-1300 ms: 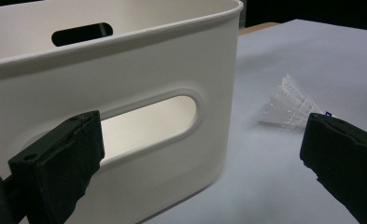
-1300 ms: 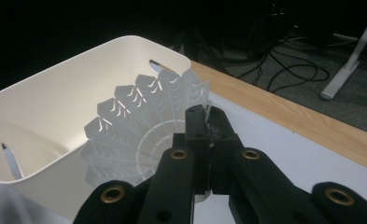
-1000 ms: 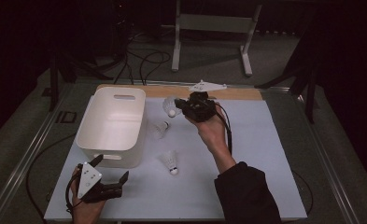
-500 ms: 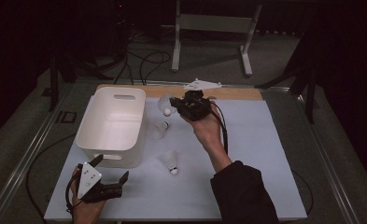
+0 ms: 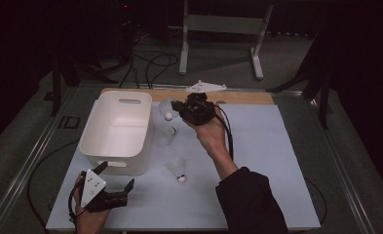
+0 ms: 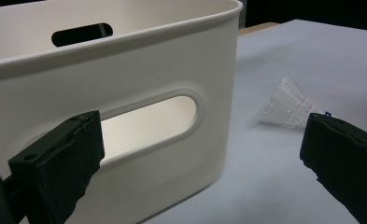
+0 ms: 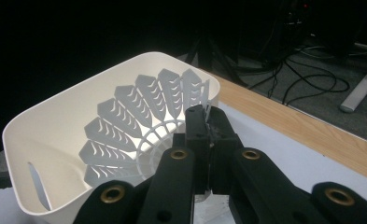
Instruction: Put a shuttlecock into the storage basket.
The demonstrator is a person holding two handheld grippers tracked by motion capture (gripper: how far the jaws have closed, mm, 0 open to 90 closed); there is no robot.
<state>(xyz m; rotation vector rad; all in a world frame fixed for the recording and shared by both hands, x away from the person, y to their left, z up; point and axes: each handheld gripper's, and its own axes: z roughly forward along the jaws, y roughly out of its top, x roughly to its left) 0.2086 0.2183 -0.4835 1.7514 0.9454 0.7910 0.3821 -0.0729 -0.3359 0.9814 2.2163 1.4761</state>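
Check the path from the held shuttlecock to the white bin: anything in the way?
Nothing visible does. The right gripper is shut on the shuttlecock, held in the air just beside the white bin at its far right corner. The bin is open-topped. Two more shuttlecocks lie on the table, below the path.

The worktop [image 5: 277, 161] is covered by a pale sheet, with a strip of bare wood [image 5: 242, 97] showing along its far edge. Beyond that edge, on the grey floor [image 5: 286, 63], stands a light metal frame [image 5: 220, 29] with two legs on flat feet. Dark cables [image 5: 150, 61] loop over the floor to the left of the frame. A black post [image 5: 57, 73] rises off the worktop's far left corner. A metal rail [image 5: 28, 161] runs along the worktop's left side.
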